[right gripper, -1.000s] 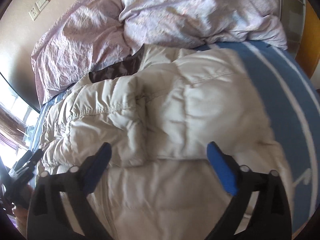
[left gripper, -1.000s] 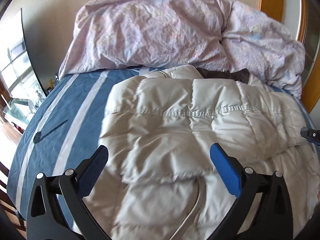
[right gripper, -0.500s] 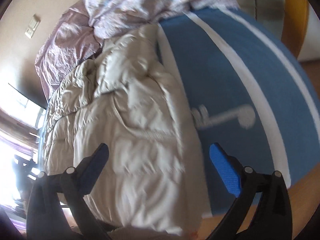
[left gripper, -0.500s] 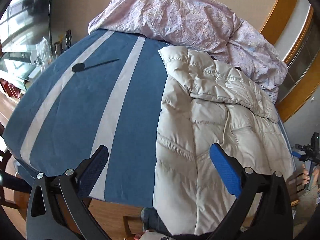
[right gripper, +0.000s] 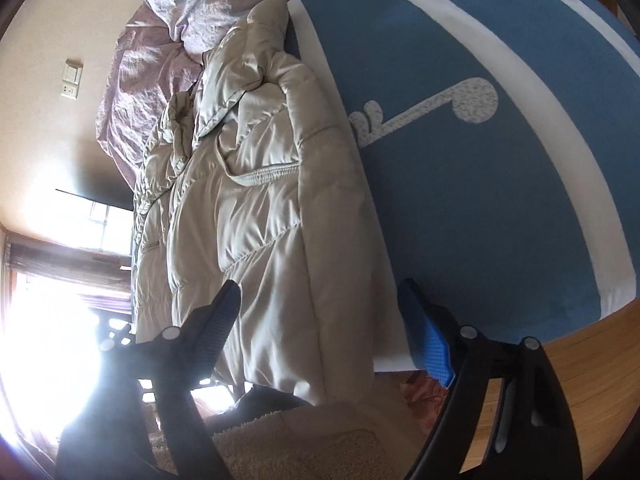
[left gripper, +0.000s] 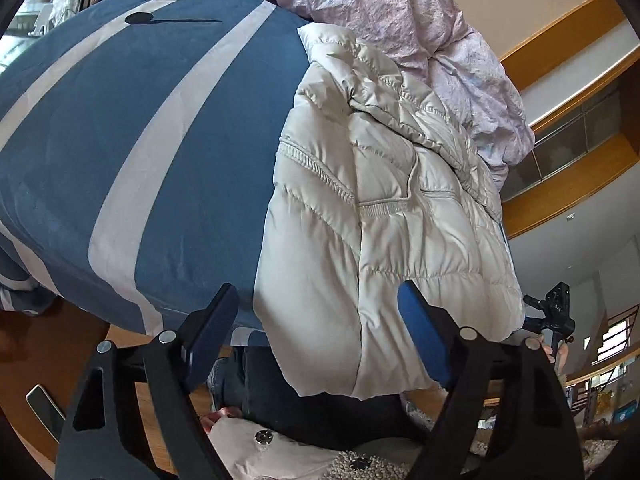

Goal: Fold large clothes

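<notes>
Gaping wide at 6 o'clock in its own view, the left claw [left gripper: 318, 322] holds nothing; its blue pads sit in front of the hem of the cream puffer jacket [left gripper: 380, 216], apart from it as far as the view shows. The right claw [right gripper: 320, 320] is spread just as wide and also released, its tips in front of the same jacket's [right gripper: 248, 216] lower edge.

A second ago both claws hung close over the jacket's quilted middle; since then they have pulled back past the foot of the bed, and the jacket's hem now drapes over the mattress edge.

The jacket lies lengthwise on the blue bedspread [left gripper: 132, 136] with white stripes, running toward 12 o'clock, its far end against the crumpled lilac duvet [left gripper: 400, 12].

Only the left view shows the person's dark trousers below the hem and the other tool at 3 o'clock. Only the right view shows the pale key-shaped print [right gripper: 440, 108] on the bedspread, the wall switch [right gripper: 72, 80] at 10 o'clock, and a glaring window at 8 o'clock.
</notes>
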